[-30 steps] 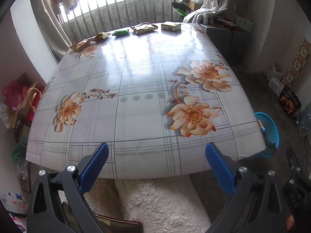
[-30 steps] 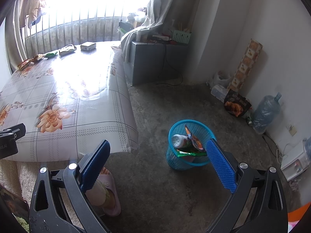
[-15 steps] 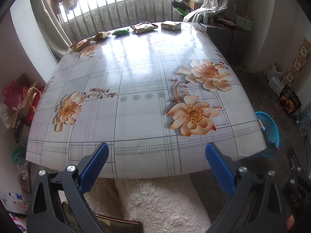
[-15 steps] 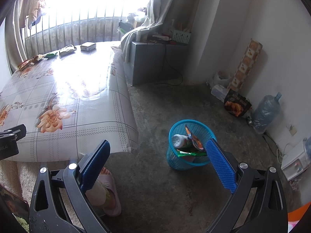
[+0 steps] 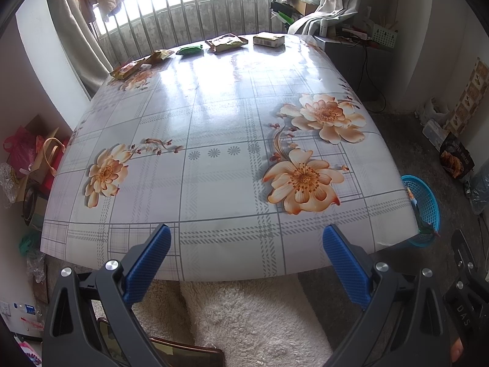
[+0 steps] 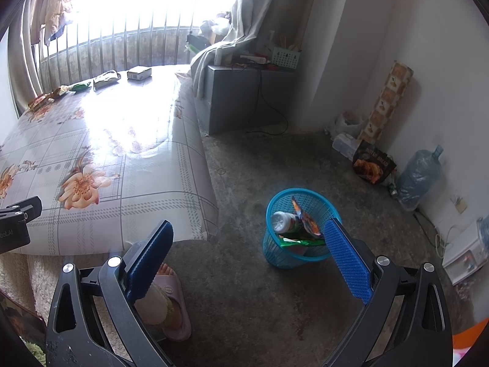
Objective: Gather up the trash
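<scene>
Five pieces of trash are counted in a row along the far edge of the surface, well ahead of the left claw: two yellow-brown snack wrappers, one green packet, one flat tan packet and one small box. One blue basket is seen on the floor just beyond the right claw, one of its pads overlapping the rim. Inside it, one bottle, one orange wrapper and one green packet are made out. Two claws are counted, each with two blue pads set wide apart and nothing between them.
</scene>
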`<state>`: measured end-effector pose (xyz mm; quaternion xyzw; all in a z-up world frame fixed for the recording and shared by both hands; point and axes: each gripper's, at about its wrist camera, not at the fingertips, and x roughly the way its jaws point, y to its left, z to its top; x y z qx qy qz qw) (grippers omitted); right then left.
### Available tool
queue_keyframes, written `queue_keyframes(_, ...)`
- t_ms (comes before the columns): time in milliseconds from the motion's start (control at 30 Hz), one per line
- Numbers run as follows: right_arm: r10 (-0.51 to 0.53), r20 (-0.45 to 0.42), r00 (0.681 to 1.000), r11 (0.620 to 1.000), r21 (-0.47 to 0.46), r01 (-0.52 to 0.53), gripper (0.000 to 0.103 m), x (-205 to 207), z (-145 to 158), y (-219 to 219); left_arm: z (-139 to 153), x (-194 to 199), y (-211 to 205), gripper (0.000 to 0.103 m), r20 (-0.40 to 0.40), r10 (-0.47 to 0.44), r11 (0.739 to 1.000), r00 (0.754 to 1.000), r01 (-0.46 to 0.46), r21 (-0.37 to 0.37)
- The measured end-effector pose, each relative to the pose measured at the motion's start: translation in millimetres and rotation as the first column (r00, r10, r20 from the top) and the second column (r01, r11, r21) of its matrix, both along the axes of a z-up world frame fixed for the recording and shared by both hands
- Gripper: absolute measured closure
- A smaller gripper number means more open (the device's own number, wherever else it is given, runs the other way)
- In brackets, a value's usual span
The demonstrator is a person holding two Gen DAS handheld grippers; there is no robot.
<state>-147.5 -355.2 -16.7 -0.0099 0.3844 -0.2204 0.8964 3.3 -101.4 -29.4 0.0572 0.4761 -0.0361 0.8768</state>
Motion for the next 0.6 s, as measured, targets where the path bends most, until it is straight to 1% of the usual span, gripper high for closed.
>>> queue_keyframes(433,0.0,0.001,1.0,1.0,0.001,0.0,0.008,-0.3,-0.2,0.1,-0.9,-1.0,0.5,0.006,-0.003,0.0,1.0,1.0,0.0,-0.001)
queue_keyframes(600,0.0,0.0,1.0,1.0,0.001,0.0,0.008,-0.4,-0.2,0.2,-5.8,-5.8,3.8,0.006,-0.009,-0.001,1.0,1.0,0.001,-0.006)
